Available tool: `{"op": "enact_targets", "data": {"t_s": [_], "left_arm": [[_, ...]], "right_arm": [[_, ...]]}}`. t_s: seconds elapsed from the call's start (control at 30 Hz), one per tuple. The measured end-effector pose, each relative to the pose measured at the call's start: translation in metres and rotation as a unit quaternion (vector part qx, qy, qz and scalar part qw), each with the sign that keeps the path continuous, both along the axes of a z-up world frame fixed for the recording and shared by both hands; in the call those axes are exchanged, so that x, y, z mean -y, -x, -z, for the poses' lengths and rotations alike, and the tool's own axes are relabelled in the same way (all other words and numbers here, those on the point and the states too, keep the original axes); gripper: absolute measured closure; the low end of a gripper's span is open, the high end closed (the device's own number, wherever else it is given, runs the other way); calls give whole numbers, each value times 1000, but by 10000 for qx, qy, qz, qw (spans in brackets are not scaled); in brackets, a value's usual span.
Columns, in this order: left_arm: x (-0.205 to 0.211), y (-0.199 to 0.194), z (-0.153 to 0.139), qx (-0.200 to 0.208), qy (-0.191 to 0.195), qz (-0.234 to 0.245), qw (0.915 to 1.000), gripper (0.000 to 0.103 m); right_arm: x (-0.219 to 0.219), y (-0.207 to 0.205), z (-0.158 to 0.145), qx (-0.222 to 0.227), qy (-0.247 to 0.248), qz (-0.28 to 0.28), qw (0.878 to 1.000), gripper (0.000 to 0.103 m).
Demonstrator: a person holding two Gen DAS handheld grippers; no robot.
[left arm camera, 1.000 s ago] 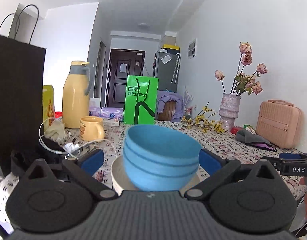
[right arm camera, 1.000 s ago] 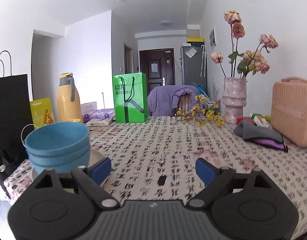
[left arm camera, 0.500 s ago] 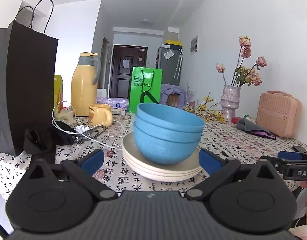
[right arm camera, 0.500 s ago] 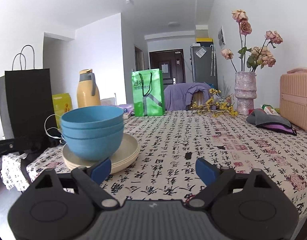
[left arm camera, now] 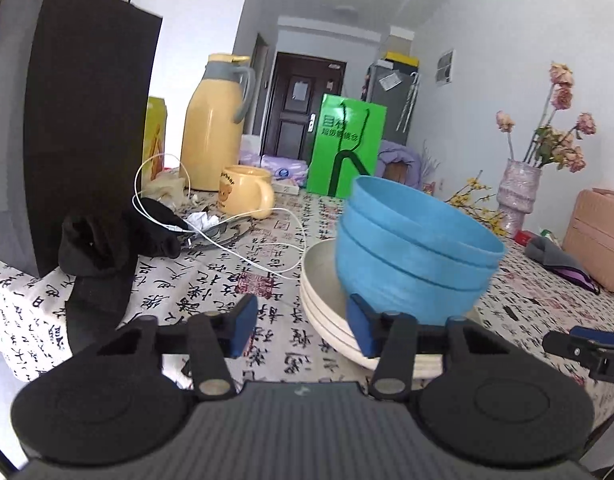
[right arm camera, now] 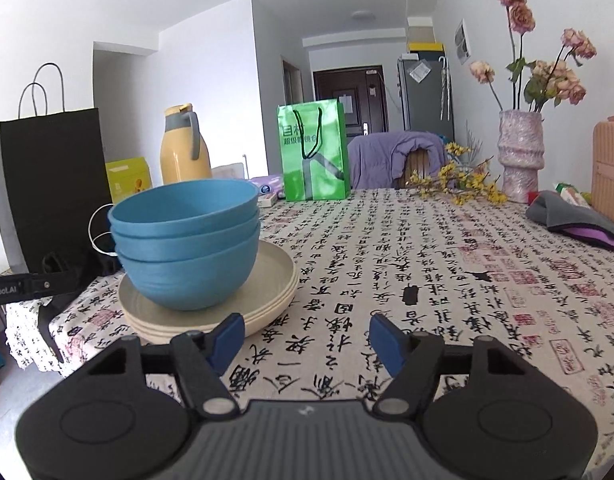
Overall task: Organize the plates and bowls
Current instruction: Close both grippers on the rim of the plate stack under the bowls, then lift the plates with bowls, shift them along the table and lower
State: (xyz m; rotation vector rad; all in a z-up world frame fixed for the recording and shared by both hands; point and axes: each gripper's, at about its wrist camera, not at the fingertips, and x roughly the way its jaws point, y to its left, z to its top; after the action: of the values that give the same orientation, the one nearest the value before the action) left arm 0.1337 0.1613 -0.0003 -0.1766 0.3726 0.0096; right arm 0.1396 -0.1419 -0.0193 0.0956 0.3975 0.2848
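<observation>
Three blue bowls (left arm camera: 415, 256) sit nested on a stack of cream plates (left arm camera: 319, 304) on the patterned tablecloth. My left gripper (left arm camera: 303, 330) hovers just before the plates' left rim. Its jaws are closing, and the pads press on nothing. In the right wrist view the same bowls (right arm camera: 187, 248) and plates (right arm camera: 271, 280) stand to the left. My right gripper (right arm camera: 307, 340) is low over the cloth, to the right of the plates' near rim. Its jaws are closing too, with only tablecloth between them. Each gripper shows at the edge of the other's view: the right gripper (left arm camera: 587, 346) and the left gripper (right arm camera: 19, 286).
To the left of the stack lie a black cloth (left arm camera: 103, 248), a white cable (left arm camera: 243, 252), a yellow mug (left arm camera: 247, 196), a yellow thermos (left arm camera: 215, 124) and a tall black paper bag (left arm camera: 83, 120). Farther back are a green bag (right arm camera: 313, 152), a vase with flowers (right arm camera: 521, 156), a pink case (left arm camera: 599, 240) and a grey cloth (right arm camera: 571, 216).
Both grippers have narrowed their jaws. The left view has swung left, so the bowls now sit right of its fingers instead of between them. In the right view the stack looks nearer.
</observation>
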Motion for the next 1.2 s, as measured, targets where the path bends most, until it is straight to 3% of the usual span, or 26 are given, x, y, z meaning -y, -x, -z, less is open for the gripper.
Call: {"op": "enact_targets", "data": {"t_s": [0.23, 0.33, 0.5, 0.63, 0.77, 0.83, 1.2], "left_arm": [[-16, -64, 7, -513, 119, 55, 9986, 61], [-23, -81, 12, -765, 398, 200, 9961, 57], [-25, -97, 18, -974, 441, 399, 9935, 57], [-32, -109, 25, -1246, 943, 568, 9861, 59], [-40, -121, 36, -1580, 1576, 768, 9718, 60], [-43, -124, 39, -1582, 1844, 901, 9658, 72], [-25, -137, 36, -1671, 1947, 870, 9626, 75]], "right_arm": [[-10, -62, 8, -447, -269, -124, 9986, 42], [-14, -81, 11, -601, -444, -166, 9971, 45], [-21, -102, 16, -779, -583, -250, 9949, 55], [-26, -116, 22, -1052, -702, -341, 9914, 64], [-28, -129, 27, -1236, -856, -397, 9878, 69], [-29, -133, 27, -1274, -941, -493, 9861, 78], [-25, -148, 22, -1375, -826, -256, 9867, 83]]}}
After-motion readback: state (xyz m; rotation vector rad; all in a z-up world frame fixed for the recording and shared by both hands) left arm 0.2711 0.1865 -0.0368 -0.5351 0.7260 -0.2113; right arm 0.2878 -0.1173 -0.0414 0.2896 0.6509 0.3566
